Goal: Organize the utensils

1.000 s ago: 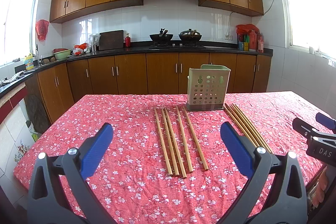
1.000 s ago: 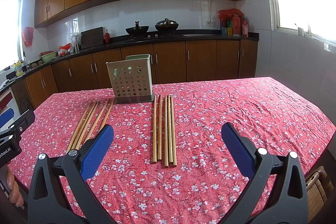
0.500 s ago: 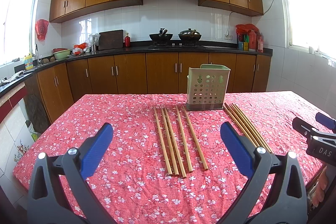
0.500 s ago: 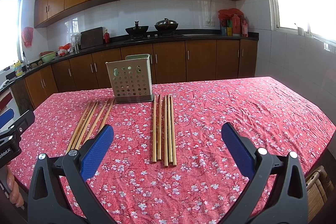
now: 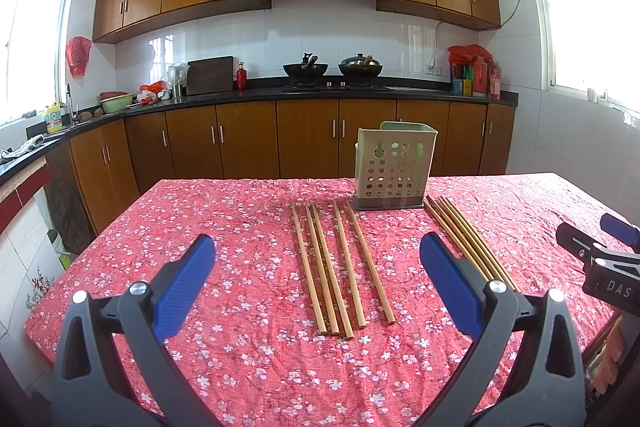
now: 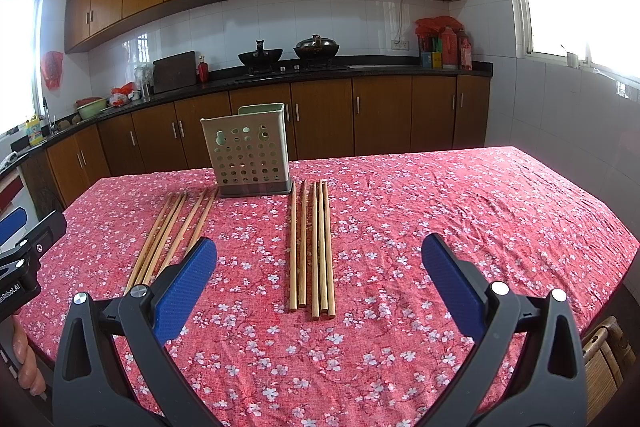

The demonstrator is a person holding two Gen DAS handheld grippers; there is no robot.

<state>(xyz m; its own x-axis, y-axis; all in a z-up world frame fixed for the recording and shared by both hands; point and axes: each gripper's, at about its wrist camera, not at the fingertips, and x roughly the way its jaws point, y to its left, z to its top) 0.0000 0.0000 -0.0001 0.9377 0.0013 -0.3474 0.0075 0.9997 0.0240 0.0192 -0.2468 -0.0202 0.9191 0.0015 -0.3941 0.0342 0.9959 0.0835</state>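
The right gripper (image 6: 319, 281) gapes wide, chopsticks (image 6: 311, 247) lying between its fingers (image 6: 185, 281), holder (image 6: 249, 151) beyond them.

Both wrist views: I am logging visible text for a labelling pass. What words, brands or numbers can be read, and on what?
"DAS": white letters on the black body of the right gripper, cut off at the left wrist view's edge.
"nRobot.AI": white letters on the black body of the left gripper, start cut off at the right wrist view's edge.
Yellow bottle by the sink and red bottles on the black countertop: labels too small and blurred to read.
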